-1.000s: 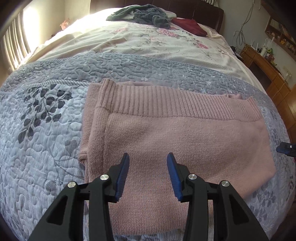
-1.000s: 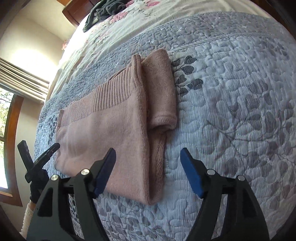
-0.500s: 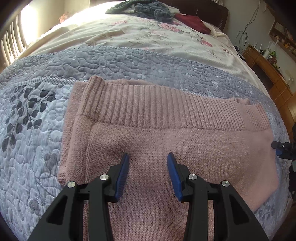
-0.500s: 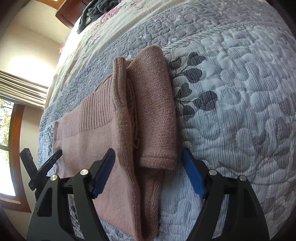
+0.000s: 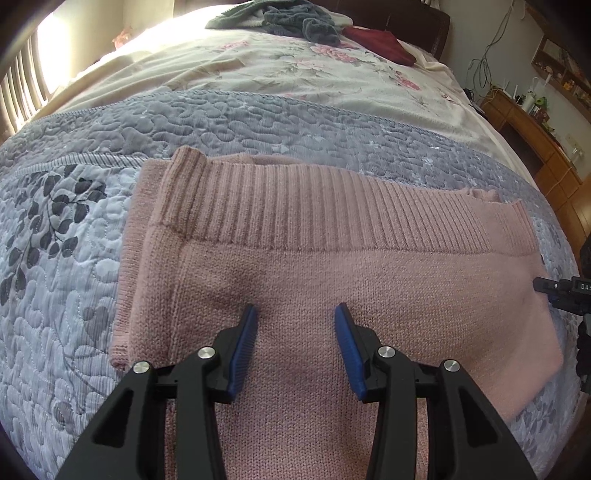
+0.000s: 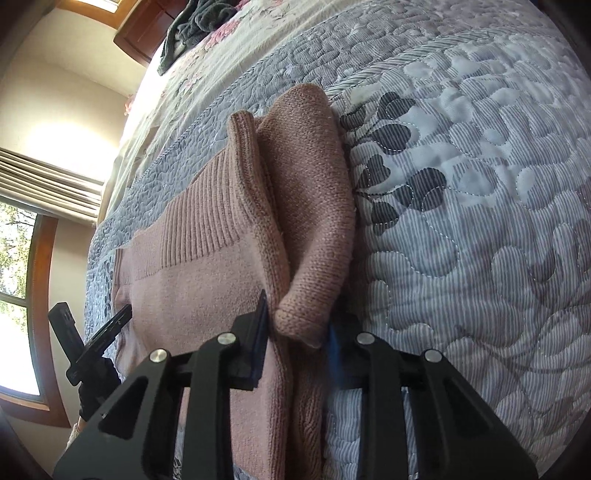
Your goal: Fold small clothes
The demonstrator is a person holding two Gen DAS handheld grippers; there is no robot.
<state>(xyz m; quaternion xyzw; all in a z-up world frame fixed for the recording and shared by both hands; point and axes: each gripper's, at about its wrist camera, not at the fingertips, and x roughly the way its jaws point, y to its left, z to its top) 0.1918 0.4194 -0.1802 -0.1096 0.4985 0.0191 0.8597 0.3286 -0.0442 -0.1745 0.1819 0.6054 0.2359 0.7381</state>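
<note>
A pink knit sweater [image 5: 332, 266] lies flat on the grey quilt [image 5: 55, 280], its ribbed hem at the far side. My left gripper [image 5: 295, 332] hovers open over the sweater's body, nothing between its blue pads. One black fingertip [image 5: 550, 287] of the other gripper pokes in at the sweater's right edge. In the right wrist view the sweater [image 6: 192, 280] has a folded-in sleeve [image 6: 310, 221] along its right side. My right gripper [image 6: 297, 338] is shut on the sleeve's cuff end. The left gripper [image 6: 94, 312] shows at the sweater's far left edge.
A heap of grey-green clothes [image 5: 280, 18] and a dark red garment [image 5: 380, 40] lie near the headboard on a floral sheet [image 5: 258, 74]. A wooden desk [image 5: 535, 122] stands right of the bed. A window with blinds [image 6: 22, 266] is on the left.
My right gripper has moved forward onto the sleeve's cuff and its jaws have narrowed around it. My left gripper has come lower over the sweater's body, still open.
</note>
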